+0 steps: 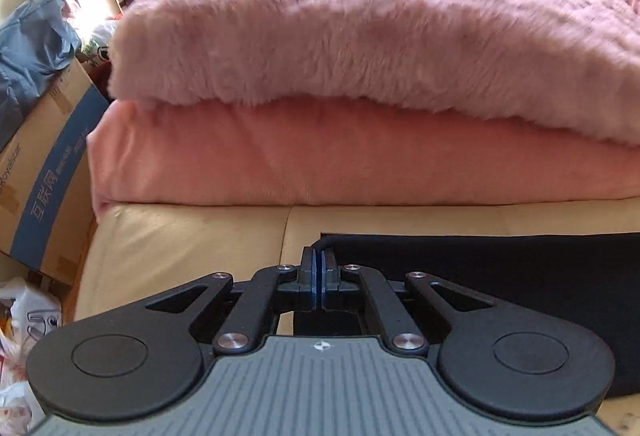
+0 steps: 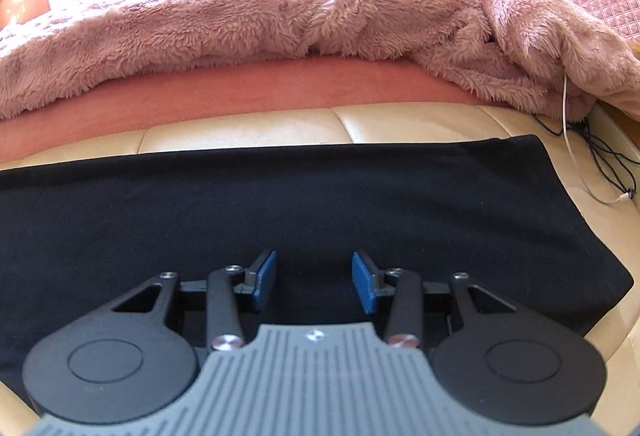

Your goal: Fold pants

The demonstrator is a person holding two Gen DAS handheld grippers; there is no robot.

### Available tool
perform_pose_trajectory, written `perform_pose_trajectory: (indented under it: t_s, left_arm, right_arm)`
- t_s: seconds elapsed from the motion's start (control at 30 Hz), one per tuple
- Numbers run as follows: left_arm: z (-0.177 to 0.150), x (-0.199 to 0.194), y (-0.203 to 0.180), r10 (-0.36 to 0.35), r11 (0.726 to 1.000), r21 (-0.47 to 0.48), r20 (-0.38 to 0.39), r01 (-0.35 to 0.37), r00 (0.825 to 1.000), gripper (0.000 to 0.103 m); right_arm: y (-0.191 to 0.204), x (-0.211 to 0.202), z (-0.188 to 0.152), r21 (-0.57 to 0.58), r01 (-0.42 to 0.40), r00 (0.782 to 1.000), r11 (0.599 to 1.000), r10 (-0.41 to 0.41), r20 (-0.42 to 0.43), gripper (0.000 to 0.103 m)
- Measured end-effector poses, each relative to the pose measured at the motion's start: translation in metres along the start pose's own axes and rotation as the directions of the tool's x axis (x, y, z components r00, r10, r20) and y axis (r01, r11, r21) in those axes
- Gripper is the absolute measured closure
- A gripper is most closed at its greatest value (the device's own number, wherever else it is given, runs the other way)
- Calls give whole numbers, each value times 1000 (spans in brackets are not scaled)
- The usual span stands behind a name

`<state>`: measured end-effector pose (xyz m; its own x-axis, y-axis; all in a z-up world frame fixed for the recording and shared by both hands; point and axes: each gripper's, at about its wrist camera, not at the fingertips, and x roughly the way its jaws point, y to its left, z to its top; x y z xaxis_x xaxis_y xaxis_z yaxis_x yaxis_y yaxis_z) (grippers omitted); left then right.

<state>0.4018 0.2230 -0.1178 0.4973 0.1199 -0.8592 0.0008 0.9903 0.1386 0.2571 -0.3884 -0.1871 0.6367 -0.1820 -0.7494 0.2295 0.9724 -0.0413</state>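
Observation:
Black pants (image 2: pixel 312 204) lie flat in a long band across the cream leather bench (image 2: pixel 248 128). In the left wrist view the pants (image 1: pixel 500 276) show at the right, with their left end corner at my left gripper (image 1: pixel 319 256). That gripper is shut, its blue pads pressed together on the corner of the black fabric. My right gripper (image 2: pixel 313 268) is open just above the middle of the pants, with its blue pads (image 2: pixel 266 276) spread wide and nothing between them.
A fluffy pink blanket (image 1: pixel 360 36) over a salmon sheet (image 1: pixel 320 164) rises behind the bench. Cardboard boxes (image 1: pixel 44 164) and plastic bags (image 1: pixel 24 316) crowd the left. Black and white cables (image 2: pixel 580 140) lie at the bench's right end.

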Motion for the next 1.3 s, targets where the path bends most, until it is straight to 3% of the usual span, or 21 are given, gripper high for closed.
perform_pose_trajectory:
  t_s: [0.13, 0.27, 0.4, 0.53, 0.67, 0.73, 0.83, 0.87, 0.9, 0.97, 1.03, 1.13, 1.23, 1.3]
  left_arm:
    - [-10, 13, 10, 16, 995, -97, 28, -13, 999, 81]
    - [-28, -8, 29, -19, 980, -195, 83, 35, 996, 81]
    - [-61, -24, 45, -121, 929, -338, 102, 149, 987, 81]
    - [-91, -24, 49, -186, 852, -478, 106, 214, 977, 81]
    - [-115, -14, 57, -256, 698, -640, 196, 321, 947, 81]
    - [-114, -10, 57, -252, 658, -673, 226, 338, 941, 81]
    - [-103, -3, 51, -216, 679, -673, 197, 293, 956, 82]
    - [-99, -1, 47, -201, 695, -662, 195, 280, 960, 86]
    - [-95, -1, 44, -185, 717, -645, 191, 265, 964, 99]
    - [-89, -5, 41, -153, 758, -609, 185, 235, 971, 103]
    - [-81, -18, 36, -134, 796, -557, 223, 239, 966, 103]
    - [-69, -48, 31, -134, 841, -459, 338, 288, 931, 103]
    - [-63, -26, 31, -109, 866, -458, 215, 199, 971, 103]
    - [-69, -6, 35, -125, 858, -480, 147, 182, 981, 103]
  right_arm:
    - [1, -2, -1, -26, 3, 1000, 1000, -3, 6, 65]
    - [2, -9, -2, -54, -5, 1000, 999, 5, 11, 65]
    - [7, -26, -5, -75, -23, 999, 997, 25, 20, 65]
    - [19, -46, -16, -112, -73, 997, 991, 73, -5, 65]
    - [24, -52, -24, -122, -82, 997, 989, 81, -17, 65]
    - [26, -55, -28, -115, -86, 996, 990, 84, -25, 65]
    - [27, -55, -27, -121, -82, 997, 989, 80, -21, 65]
    - [27, -55, -27, -126, -80, 997, 989, 79, -18, 65]
    - [27, -54, -25, -133, -74, 997, 988, 72, -15, 65]
    - [26, -52, -25, -135, -65, 998, 989, 64, -17, 65]
    - [24, -51, -26, -131, -59, 998, 990, 56, -23, 65]
    - [23, -48, -28, -128, -48, 999, 991, 44, -31, 65]
    - [22, -46, -29, -123, -47, 998, 991, 43, -36, 65]
    - [22, -45, -29, -121, -49, 998, 991, 45, -36, 65]
